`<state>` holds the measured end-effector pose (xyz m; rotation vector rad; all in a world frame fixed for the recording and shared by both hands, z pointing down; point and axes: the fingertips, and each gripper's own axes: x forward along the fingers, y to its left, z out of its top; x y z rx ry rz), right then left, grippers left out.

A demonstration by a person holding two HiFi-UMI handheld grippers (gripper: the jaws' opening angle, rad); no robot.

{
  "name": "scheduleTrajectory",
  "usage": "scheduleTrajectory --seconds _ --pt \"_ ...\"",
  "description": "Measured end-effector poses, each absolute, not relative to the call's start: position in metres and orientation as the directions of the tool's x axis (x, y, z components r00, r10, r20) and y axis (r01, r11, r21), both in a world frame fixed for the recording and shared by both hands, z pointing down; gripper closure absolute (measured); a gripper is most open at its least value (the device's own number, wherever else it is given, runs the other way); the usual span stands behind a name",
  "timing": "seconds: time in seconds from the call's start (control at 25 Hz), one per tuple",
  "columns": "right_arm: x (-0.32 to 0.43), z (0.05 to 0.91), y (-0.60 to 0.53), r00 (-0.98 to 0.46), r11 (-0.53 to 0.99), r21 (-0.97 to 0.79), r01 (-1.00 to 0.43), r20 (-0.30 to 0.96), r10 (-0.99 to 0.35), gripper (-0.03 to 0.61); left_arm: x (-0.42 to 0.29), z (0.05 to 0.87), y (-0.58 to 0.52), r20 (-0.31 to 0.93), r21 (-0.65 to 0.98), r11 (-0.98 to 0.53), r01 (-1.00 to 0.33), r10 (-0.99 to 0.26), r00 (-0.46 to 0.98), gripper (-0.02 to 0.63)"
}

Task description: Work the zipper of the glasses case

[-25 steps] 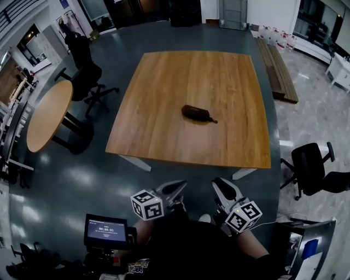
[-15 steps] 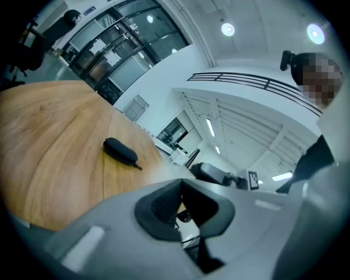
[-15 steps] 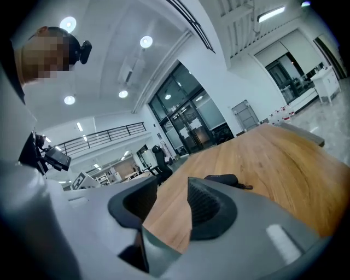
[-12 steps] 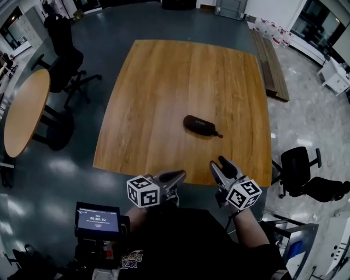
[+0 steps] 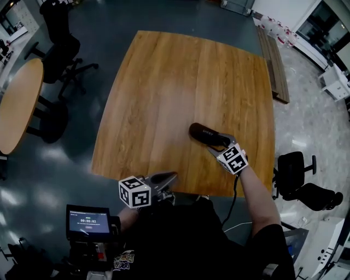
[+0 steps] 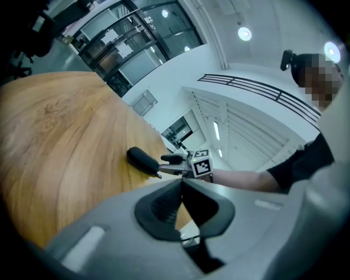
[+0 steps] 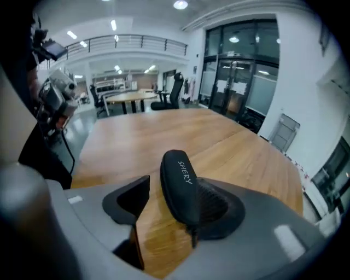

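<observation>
Right gripper [image 5: 217,145], whose jaws have just been opening wide, straddles one end of the glasses case [image 5: 205,134] on the counter [image 5: 164,93]. The left gripper [image 5: 170,177] hangs shut and empty at the near edge. Nothing braces the case, so an off-centre close could shove it sliding or miss the zipper.

An open-plan office or lab hall: a square wooden table [image 5: 164,82] stands on a glossy grey floor [image 5: 65,175], with a round table [image 5: 16,104] and black swivel chairs [image 5: 60,49] nearby. Glass doors [image 7: 240,82], a railed upper gallery [image 7: 131,41] and ceiling lights [image 7: 180,4] frame the space.
</observation>
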<state>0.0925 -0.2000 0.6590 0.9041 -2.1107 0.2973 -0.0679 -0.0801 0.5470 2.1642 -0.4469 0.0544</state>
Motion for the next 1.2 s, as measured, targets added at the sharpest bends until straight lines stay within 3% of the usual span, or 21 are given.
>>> scheduleTrajectory --seconds 0.08,0.32,0.4,0.48,0.8,0.88,1.0,1.08,1.2 --pt "0.089 0.672 -0.215 -0.408 0.771 0.107 -0.627 0.799 -0.442 0.297 -0.075 0.548 -0.085 0.211 0.778 -0.517 -0.357 -0.321 0.923 0.611" --pt "0.075 0.707 -0.218 -0.367 0.902 0.025 -0.431 0.908 -0.200 0.149 -0.086 0.553 -0.092 0.232 0.792 -0.440 -0.423 -0.424 0.875 0.611" --pt "0.073 0.715 -0.224 -0.351 0.909 0.048 -0.415 0.913 -0.208 0.162 -0.087 0.557 -0.093 0.242 0.794 -0.417 -0.441 -0.450 0.860 0.611" --pt "0.071 0.719 -0.231 -0.362 0.906 0.071 -0.418 0.901 -0.238 0.225 -0.087 0.559 -0.095 0.244 0.797 -0.400 -0.453 -0.472 0.847 0.611" --pt "0.052 0.694 -0.232 -0.453 0.937 0.216 -0.276 0.830 -0.325 0.245 -0.082 0.553 -0.109 0.262 0.776 -0.393 -0.493 -0.510 0.819 0.611" --pt "0.042 0.667 -0.223 -0.501 0.936 0.300 -0.184 0.791 -0.352 0.247 -0.083 0.548 -0.119 0.267 0.747 -0.433 -0.505 -0.500 0.824 0.611" --pt "0.028 0.617 -0.194 -0.560 0.877 0.476 0.065 0.745 -0.363 0.247 -0.082 0.532 -0.137 0.305 0.651 -0.565 -0.507 -0.416 0.857 0.609" --pt "0.024 0.584 -0.176 -0.575 0.784 0.579 0.225 0.728 -0.373 0.245 -0.073 0.516 -0.150 0.351 0.567 -0.670 -0.479 -0.329 0.876 0.513" --pt "0.021 0.541 -0.152 -0.596 0.668 0.659 0.345 0.704 -0.386 0.245 -0.035 0.497 -0.148 0.447 0.468 -0.811 -0.352 -0.127 0.886 0.403"
